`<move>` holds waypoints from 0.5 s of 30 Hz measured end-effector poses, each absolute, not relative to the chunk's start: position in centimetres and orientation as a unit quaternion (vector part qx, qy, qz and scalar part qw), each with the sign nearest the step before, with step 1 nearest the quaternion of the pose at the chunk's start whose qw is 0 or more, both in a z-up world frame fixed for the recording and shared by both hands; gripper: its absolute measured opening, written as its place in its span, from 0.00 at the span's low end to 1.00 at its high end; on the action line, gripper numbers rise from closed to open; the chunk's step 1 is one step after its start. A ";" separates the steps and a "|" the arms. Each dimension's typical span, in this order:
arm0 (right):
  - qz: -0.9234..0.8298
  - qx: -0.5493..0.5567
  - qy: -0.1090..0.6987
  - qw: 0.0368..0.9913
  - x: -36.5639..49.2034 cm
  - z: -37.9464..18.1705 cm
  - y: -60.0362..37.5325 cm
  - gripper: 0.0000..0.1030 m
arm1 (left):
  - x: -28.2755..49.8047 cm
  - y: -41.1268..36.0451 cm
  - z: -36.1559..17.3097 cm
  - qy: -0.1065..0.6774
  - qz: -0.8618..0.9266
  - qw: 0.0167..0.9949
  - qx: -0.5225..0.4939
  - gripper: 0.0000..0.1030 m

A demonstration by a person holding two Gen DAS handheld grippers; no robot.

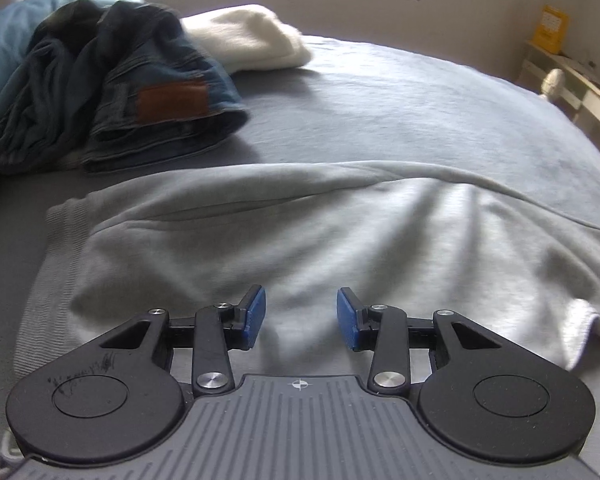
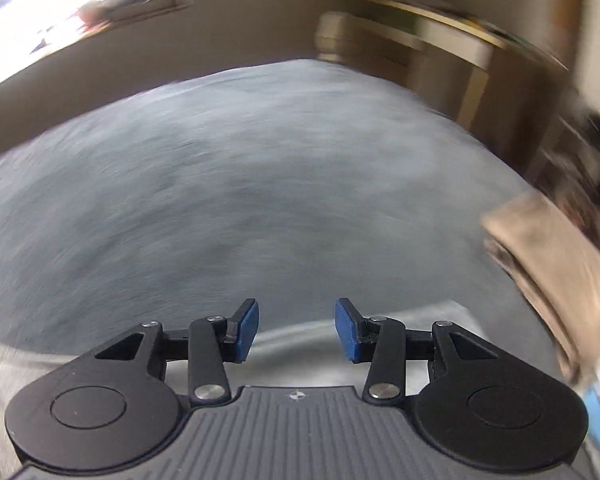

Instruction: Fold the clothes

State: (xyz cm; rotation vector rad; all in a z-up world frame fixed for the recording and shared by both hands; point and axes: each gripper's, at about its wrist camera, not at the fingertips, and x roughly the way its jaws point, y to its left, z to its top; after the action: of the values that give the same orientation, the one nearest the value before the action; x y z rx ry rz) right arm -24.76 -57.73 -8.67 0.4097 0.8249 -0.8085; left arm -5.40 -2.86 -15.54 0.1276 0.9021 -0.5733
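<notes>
Both grippers, left (image 1: 301, 318) and right (image 2: 296, 330), gape with nothing between their blue pads. Left hovers over the grey sweatshirt (image 1: 300, 224) spread on the bed (image 1: 380, 112), seemingly poised to pinch cloth; jeans (image 1: 160, 92) lie heaped far left.

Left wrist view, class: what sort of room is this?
Probably a bedroom: a wide bed under a grey bedspread, a white pillow, and clothes on it, a grey sweatshirt and jeans.
</notes>
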 end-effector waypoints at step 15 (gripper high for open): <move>-0.401 0.515 0.271 0.708 -35.1 -15.8 -71.3 0.60 | -9.7 -7.8 -14.9 0.448 -0.311 0.834 0.088 0.38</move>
State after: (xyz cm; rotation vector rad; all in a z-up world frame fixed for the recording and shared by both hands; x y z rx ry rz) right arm -35.09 -71.25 -15.81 1.1430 0.6008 -0.8896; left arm -9.66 -7.82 -14.93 0.1855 0.9492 -0.6580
